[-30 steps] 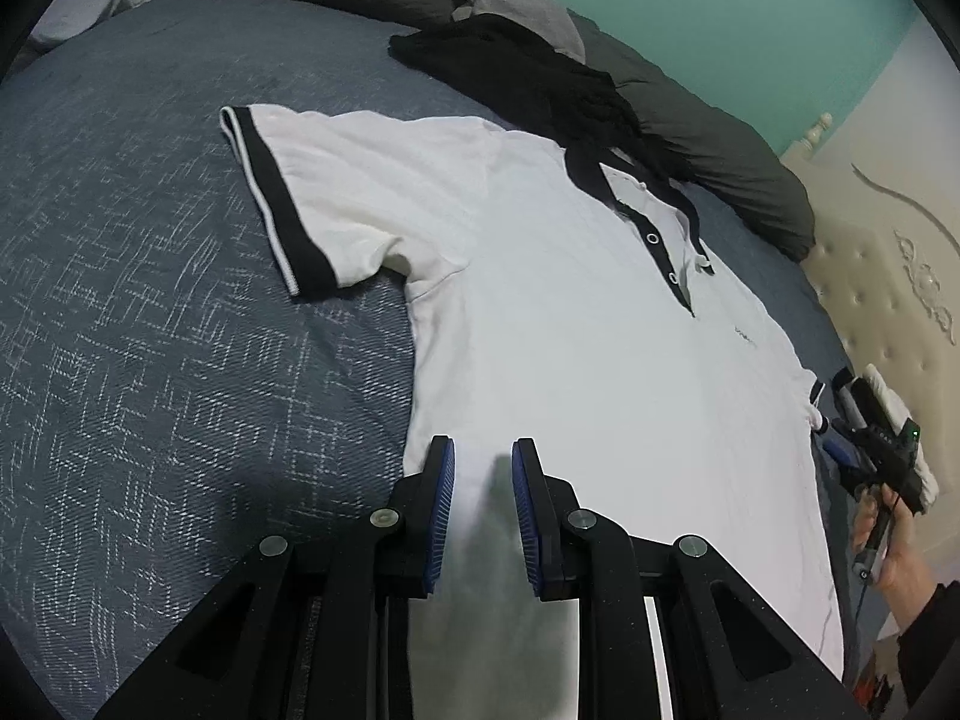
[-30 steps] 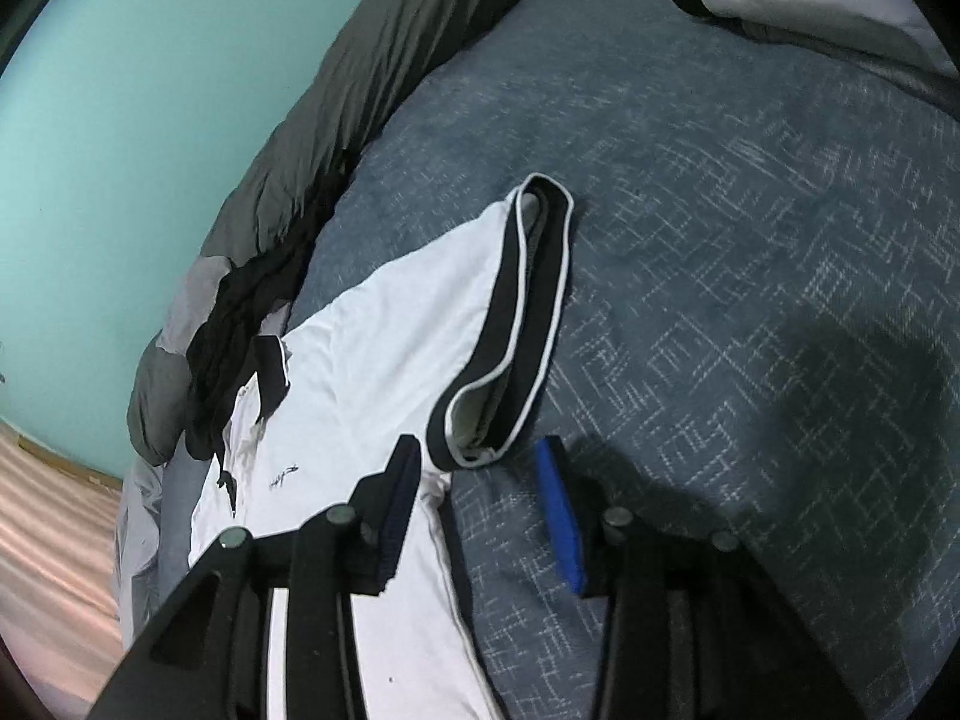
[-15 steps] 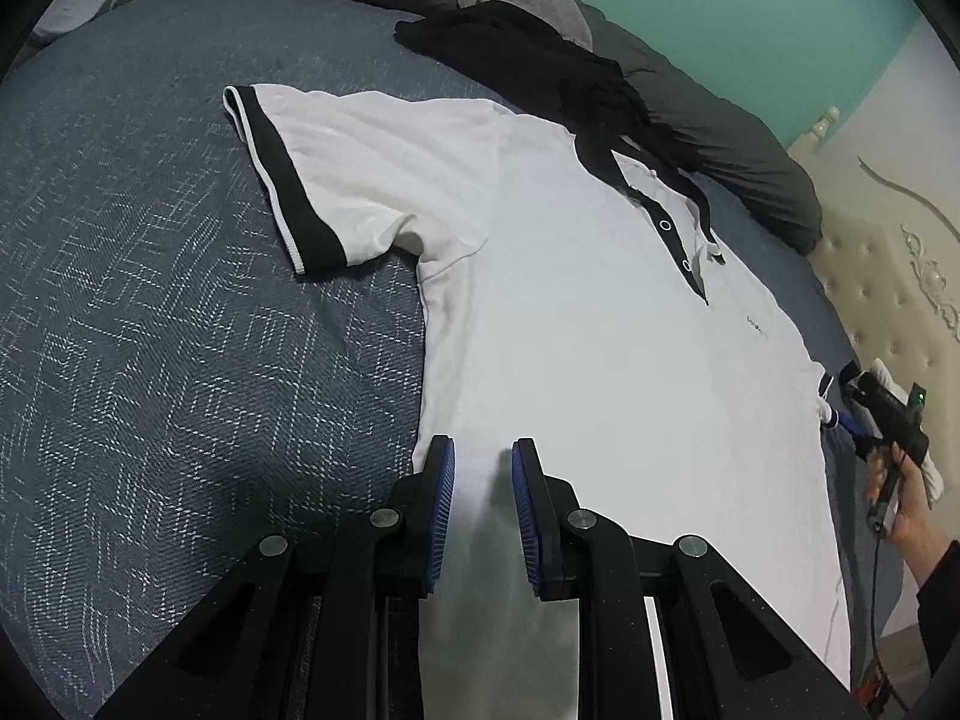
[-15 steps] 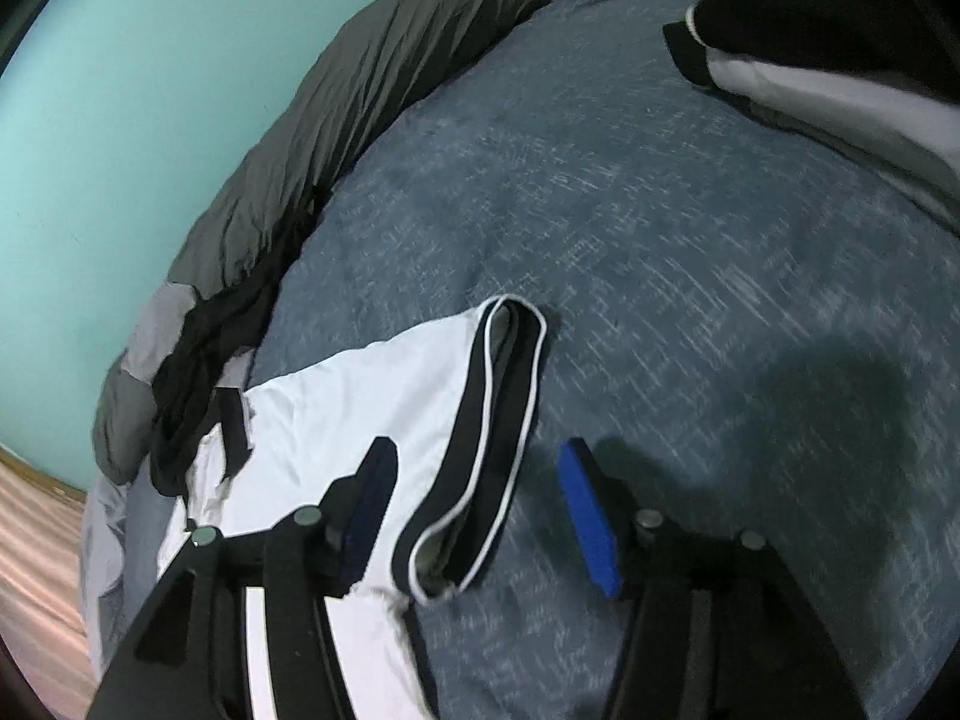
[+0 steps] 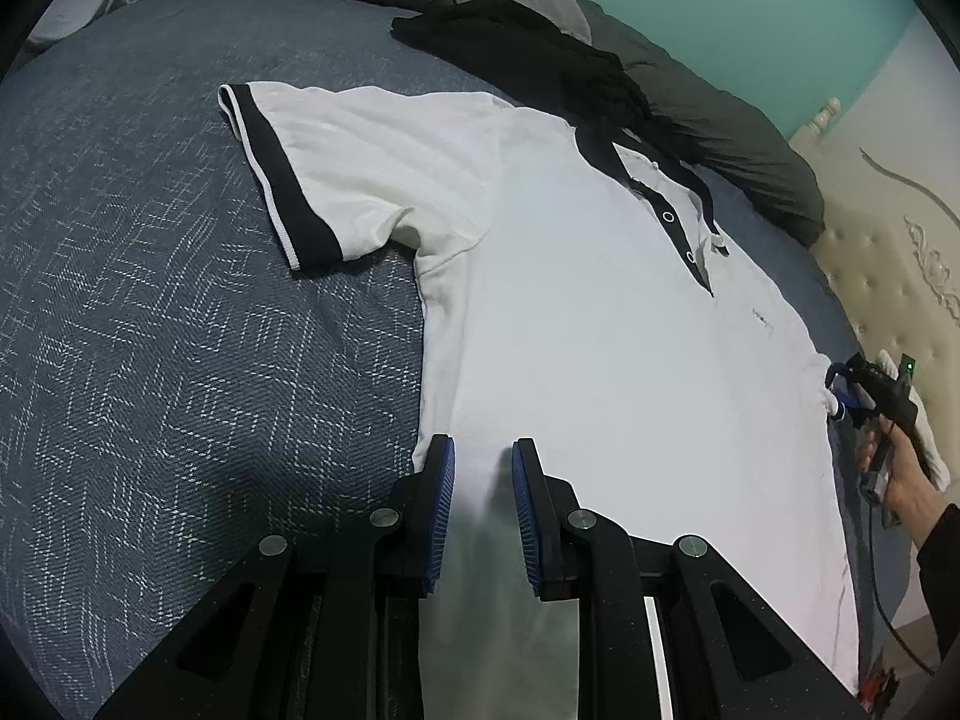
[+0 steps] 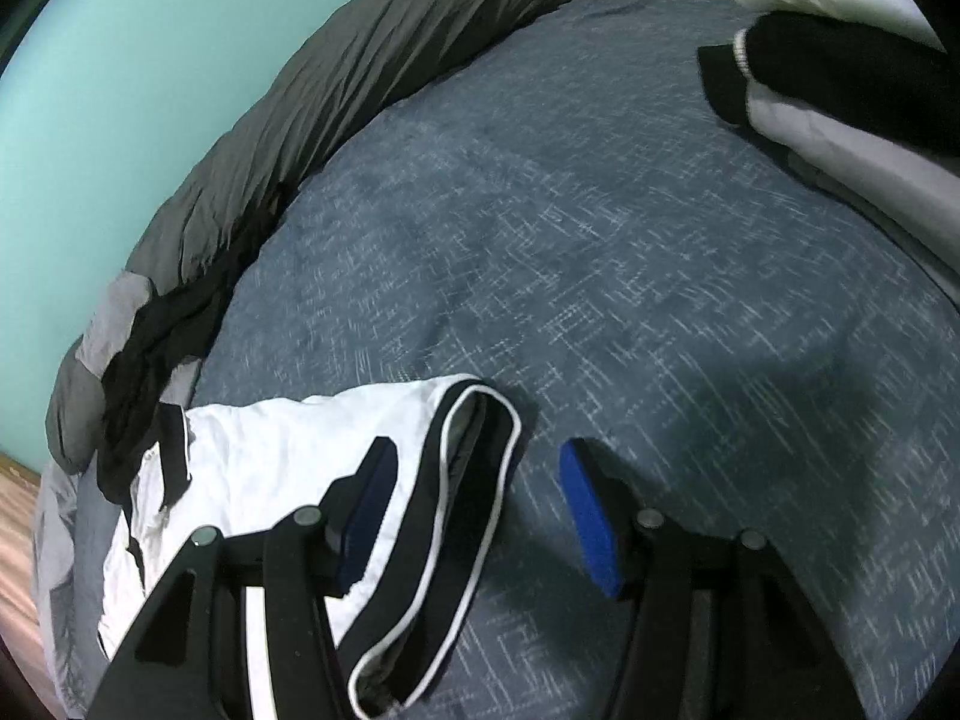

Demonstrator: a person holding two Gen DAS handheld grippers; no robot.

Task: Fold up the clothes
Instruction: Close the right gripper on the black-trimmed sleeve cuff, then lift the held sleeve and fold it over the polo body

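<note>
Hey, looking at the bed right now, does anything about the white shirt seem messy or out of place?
Mostly flat. One oddity: a crumpled black garment lies over the white polo shirt's black collar, partly covering it.

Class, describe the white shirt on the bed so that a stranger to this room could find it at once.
Start at the blue-grey bed. Spread flat across its middle lies the white shirt, its collar towards the dark grey duvet. Unlike the crumpled black garment beside its collar, it is white, with black collar, placket and sleeve bands.
</note>
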